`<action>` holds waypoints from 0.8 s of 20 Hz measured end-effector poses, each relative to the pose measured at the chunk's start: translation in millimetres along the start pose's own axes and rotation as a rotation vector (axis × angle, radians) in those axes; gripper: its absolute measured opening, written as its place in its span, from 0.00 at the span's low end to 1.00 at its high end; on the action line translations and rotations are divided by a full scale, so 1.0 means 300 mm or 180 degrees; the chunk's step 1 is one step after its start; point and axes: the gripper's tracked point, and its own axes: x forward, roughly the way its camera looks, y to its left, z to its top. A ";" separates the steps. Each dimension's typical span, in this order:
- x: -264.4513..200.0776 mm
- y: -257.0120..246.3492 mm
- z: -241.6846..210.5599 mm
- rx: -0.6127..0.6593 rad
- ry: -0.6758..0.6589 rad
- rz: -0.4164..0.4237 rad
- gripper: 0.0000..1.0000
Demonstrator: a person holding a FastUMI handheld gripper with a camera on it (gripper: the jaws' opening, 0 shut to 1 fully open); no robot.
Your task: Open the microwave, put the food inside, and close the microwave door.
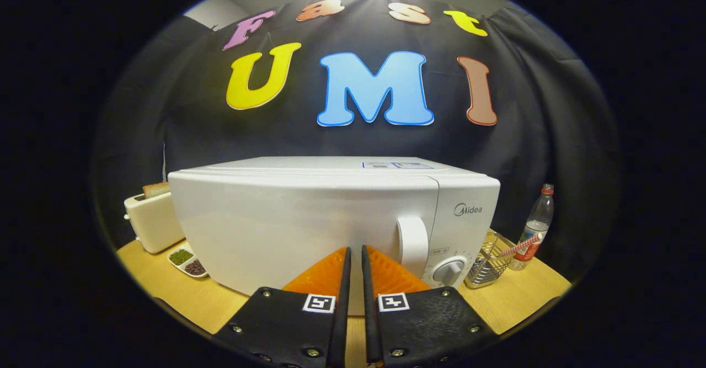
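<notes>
A white microwave (309, 213) stands on the wooden table (518, 296) with its door closed. Its curved door handle (412, 244) sits at the right of the door, and a round dial (449, 270) is on the control panel below it. My gripper (354, 255) points at the lower part of the door, its tips close to or touching the door just left of the handle. The two fingers lie nearly together with a thin gap and nothing between them. No food item is visible by the fingers.
A cream toaster (150, 220) with bread in its slot stands left of the microwave. A small white dish (187, 262) of green and dark grains lies in front of it. To the right stand a wire basket (488, 266) and a plastic bottle (536, 227).
</notes>
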 end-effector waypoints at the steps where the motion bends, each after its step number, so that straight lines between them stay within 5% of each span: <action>1: -0.028 -0.015 0.031 0.0010 -0.0043 0.0006 0.14; 9: -0.318 -0.020 0.286 0.0122 -0.0293 0.0327 0.14; 16: -0.541 -0.046 0.563 -0.0149 -0.0726 0.0214 0.14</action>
